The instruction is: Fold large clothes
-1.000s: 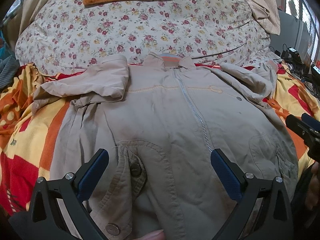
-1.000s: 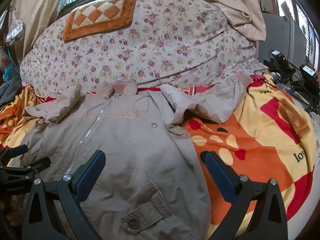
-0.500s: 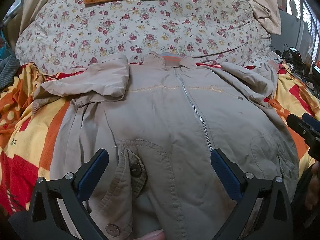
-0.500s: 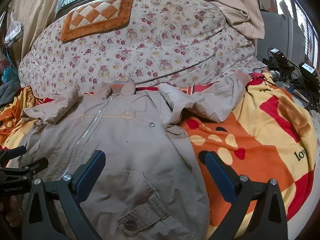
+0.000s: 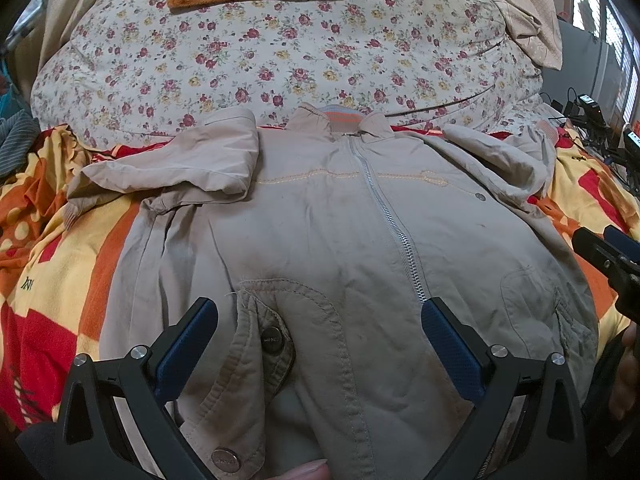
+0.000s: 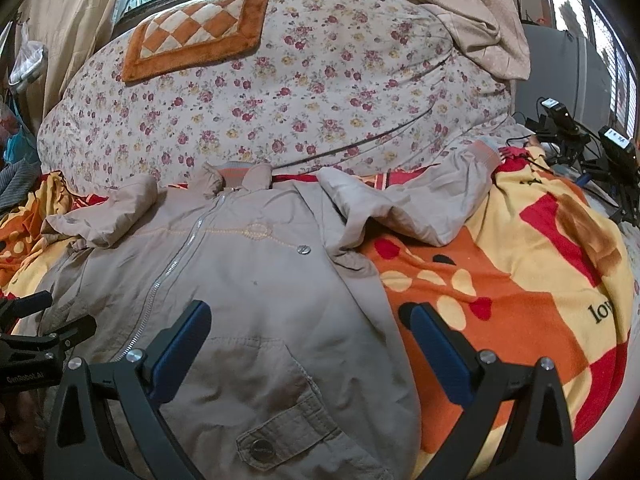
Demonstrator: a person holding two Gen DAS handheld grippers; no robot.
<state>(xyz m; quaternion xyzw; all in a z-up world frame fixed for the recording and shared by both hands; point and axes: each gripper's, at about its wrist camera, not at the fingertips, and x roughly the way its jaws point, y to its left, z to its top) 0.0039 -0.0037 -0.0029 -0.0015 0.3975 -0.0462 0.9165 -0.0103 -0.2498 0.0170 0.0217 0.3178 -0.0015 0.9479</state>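
Observation:
A beige zip-up jacket point(image 5: 320, 220) point(image 6: 248, 280) lies front up on an orange, yellow and red blanket point(image 6: 520, 280), collar toward the far side. Its left sleeve point(image 5: 180, 168) is folded in over the shoulder. Its right sleeve point(image 6: 420, 204) lies bent out over the blanket. My left gripper point(image 5: 318, 332) hovers open over the lower left front, above a snap pocket point(image 5: 272, 340). My right gripper point(image 6: 306, 336) is open over the lower right front and the hem edge, near a flap pocket point(image 6: 280, 436). Neither holds any cloth.
A big floral duvet point(image 6: 300, 88) rises behind the collar, with an orange checked mat point(image 6: 192, 44) on top. Cameras and cables point(image 6: 580, 136) stand at the far right. Beige curtains point(image 6: 460, 8) hang at the back. A person's hand point(image 5: 624, 372) shows at the right edge.
Both grippers have drifted slightly; the jacket sits a little lower in the right wrist view. The jacket has not been moved or gripped.

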